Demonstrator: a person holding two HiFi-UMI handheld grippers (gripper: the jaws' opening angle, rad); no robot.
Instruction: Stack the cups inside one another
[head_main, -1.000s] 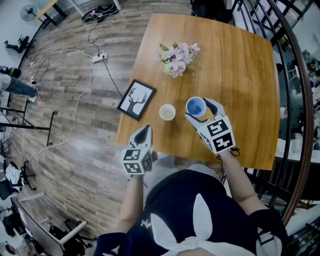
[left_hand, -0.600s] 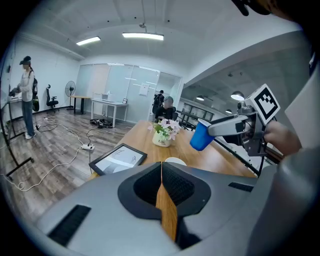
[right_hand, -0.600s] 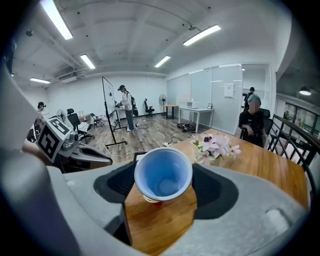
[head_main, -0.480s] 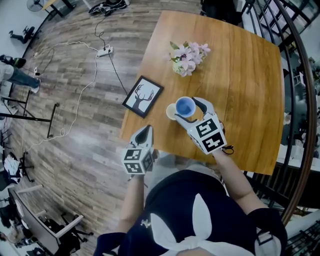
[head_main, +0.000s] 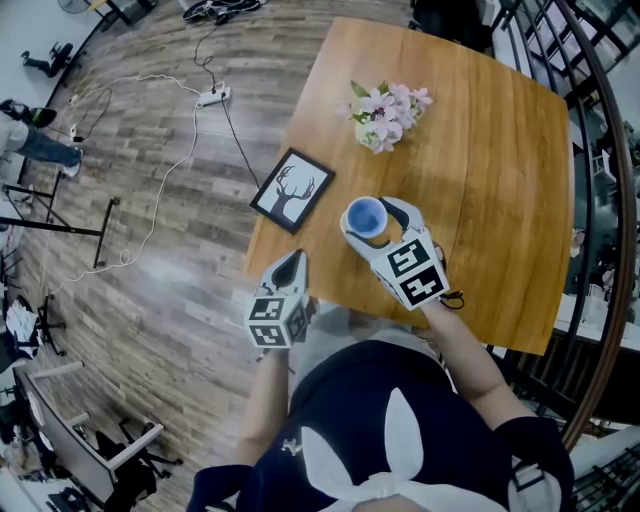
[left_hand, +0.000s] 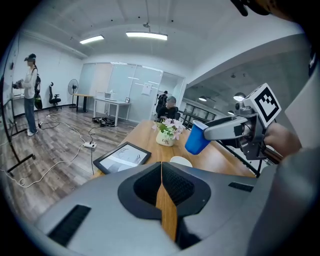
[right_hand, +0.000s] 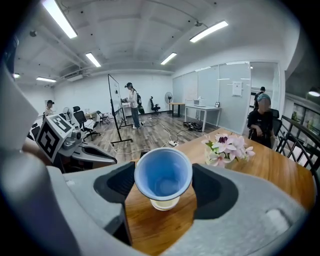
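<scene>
My right gripper is shut on a blue cup, held upright in the air above the wooden table. A cream cup stands on the table directly below the blue cup; its rim shows just under the blue base. The head view hides it. In the left gripper view the blue cup hangs a little above and to the right of the cream cup, apart from it. My left gripper hovers off the table's near-left edge, shut and holding nothing.
A vase of pink flowers stands farther back on the table. A framed deer picture lies at the table's left edge. A power strip and cable lie on the wood floor to the left. A railing runs along the right.
My right gripper has carried the blue cup leftward until it sits over the cream cup, which is now covered in the head view. The left gripper has stayed put.
</scene>
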